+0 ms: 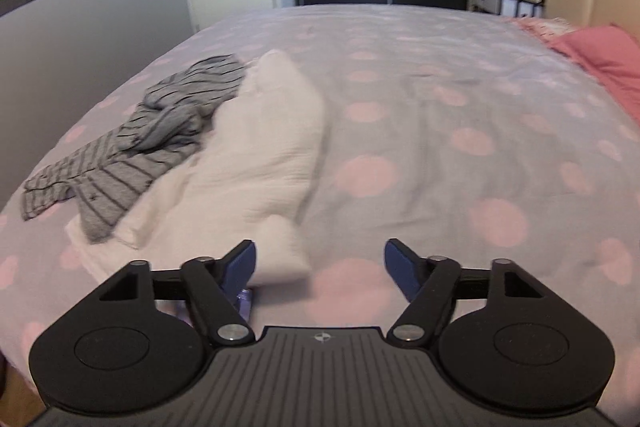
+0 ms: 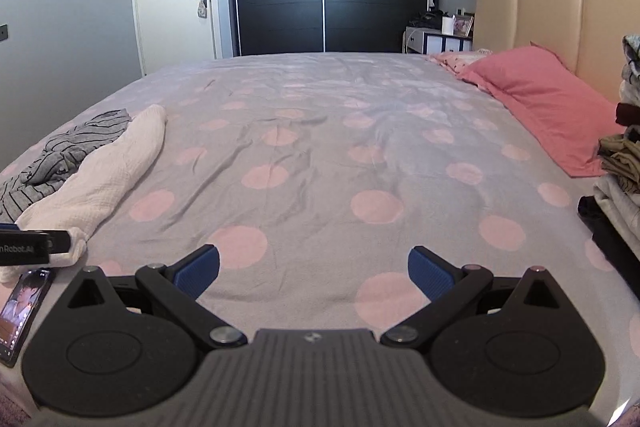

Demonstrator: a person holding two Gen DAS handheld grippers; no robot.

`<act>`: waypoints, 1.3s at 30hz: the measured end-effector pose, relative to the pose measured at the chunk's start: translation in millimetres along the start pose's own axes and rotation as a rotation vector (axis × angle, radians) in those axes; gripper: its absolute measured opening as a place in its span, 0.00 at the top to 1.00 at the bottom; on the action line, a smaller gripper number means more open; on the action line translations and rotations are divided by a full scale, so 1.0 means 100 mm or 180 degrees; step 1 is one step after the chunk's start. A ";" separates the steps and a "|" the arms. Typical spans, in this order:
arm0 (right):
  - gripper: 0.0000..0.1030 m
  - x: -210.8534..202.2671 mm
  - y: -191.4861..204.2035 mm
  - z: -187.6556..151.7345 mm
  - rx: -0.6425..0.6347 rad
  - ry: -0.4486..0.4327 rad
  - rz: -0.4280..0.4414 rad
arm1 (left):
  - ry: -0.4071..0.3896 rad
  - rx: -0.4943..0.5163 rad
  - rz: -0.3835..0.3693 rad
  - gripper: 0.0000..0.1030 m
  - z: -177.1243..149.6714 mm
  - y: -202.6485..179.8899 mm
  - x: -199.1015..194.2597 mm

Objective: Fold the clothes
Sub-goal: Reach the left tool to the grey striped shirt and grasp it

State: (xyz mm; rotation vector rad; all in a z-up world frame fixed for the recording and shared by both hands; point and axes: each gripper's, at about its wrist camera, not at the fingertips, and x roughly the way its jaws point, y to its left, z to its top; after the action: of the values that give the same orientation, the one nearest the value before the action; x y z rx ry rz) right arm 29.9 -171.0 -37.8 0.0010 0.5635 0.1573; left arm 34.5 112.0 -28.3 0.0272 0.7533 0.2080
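Only the right view shows folded stack [image 2: 620, 187] (phone [image 2: 24, 311] too).

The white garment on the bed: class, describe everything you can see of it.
The white garment is a long, crumpled piece of crinkled, textured fabric, unfolded, lying on the left part of the polka-dot bedspread. The striped grey garment overlaps its left edge. Its near end lies just ahead of the open left gripper, not gripped. The right wrist view shows the same arrangement.

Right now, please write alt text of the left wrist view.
The open left gripper hovers over a spotted bed, near a white cloth. A striped shirt lies crumpled partly on it.
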 end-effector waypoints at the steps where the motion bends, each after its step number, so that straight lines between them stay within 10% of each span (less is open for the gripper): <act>1: 0.01 0.04 0.01 0.01 0.0022 0.0038 0.0013 | 0.0036 -0.0007 0.0072 0.37 0.05 0.11 0.08; 12: 0.01 0.50 0.17 0.02 -0.0111 0.0344 0.0056 | -0.0188 0.0144 0.0575 0.33 0.75 1.15 1.03; 22: 0.01 0.83 0.14 0.01 -0.0110 0.0564 -0.0023 | -0.0102 0.0041 0.0820 0.28 1.06 1.31 1.90; 25: 0.01 0.89 0.16 0.02 -0.0140 0.0603 -0.0017 | 0.0038 -0.0027 0.0902 0.46 1.09 1.35 2.05; 30: 0.01 0.88 0.19 0.05 -0.0196 0.0568 0.0010 | 0.0065 -0.0126 0.0810 0.73 1.19 1.39 1.99; 39: 0.01 0.65 0.16 0.13 -0.0112 0.0368 0.0079 | -0.0394 -0.0069 0.0496 0.79 1.41 1.32 1.15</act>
State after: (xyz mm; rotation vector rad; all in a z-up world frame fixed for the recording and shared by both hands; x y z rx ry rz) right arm 88.4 -144.8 -60.9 -0.0354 0.6762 0.1923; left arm 188.6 270.9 10.3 0.0776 0.6258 0.3597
